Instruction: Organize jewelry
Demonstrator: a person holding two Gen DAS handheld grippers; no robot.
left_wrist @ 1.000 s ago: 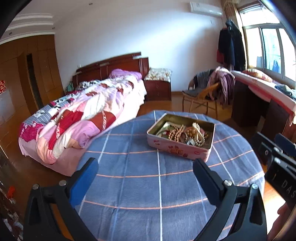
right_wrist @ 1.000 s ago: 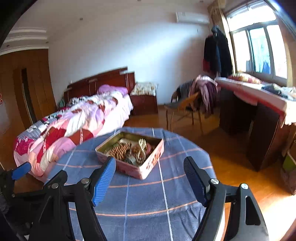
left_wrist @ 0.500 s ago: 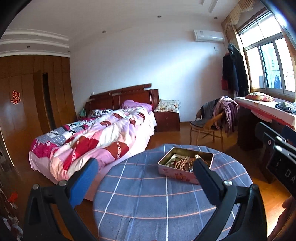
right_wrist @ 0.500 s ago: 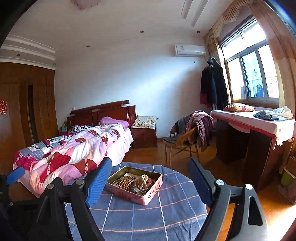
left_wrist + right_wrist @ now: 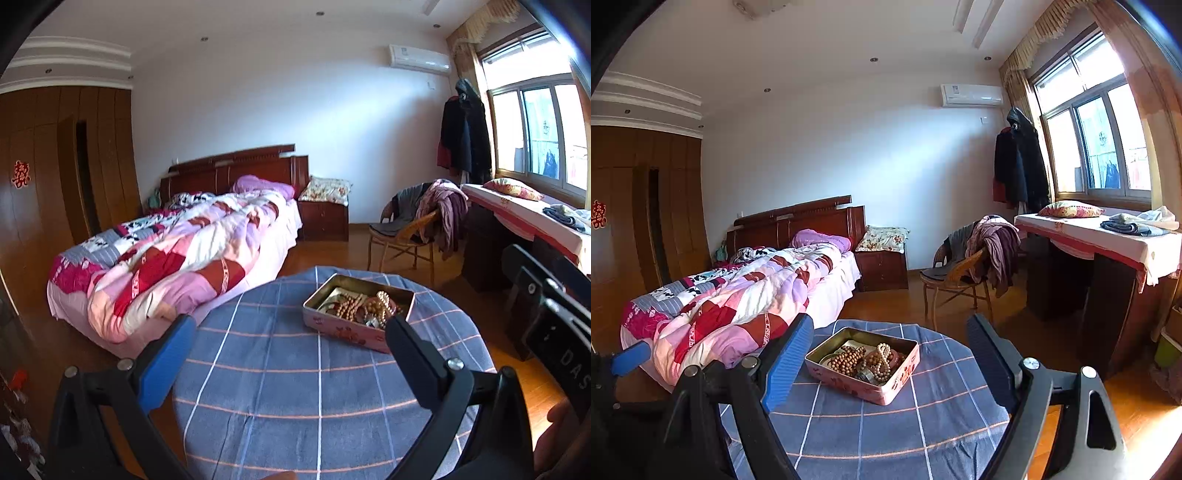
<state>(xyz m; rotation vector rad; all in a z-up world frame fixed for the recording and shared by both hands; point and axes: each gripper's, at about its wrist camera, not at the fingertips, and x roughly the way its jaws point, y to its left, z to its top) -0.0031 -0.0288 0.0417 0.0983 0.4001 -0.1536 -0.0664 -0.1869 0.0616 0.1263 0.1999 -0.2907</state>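
Note:
A pink floral tin (image 5: 345,330) sits open on a round table with a blue checked cloth (image 5: 280,391). Bead bracelets and necklaces (image 5: 364,306) lie piled inside it. In the right wrist view the tin (image 5: 871,387) holds the same beads (image 5: 864,360). My left gripper (image 5: 286,341) is open and empty, held above the near part of the table. My right gripper (image 5: 886,343) is open and empty, held back from the tin. The right gripper also shows at the right edge of the left wrist view (image 5: 546,295).
A bed with a pink patchwork quilt (image 5: 177,254) stands left of the table. A wicker chair draped with clothes (image 5: 964,269) stands behind it. A dark desk with folded laundry (image 5: 1108,251) runs under the window at right.
Both grippers have pulled back and tilted up from the table, so the tin looks smaller and lower in both views. Both stay open and empty.

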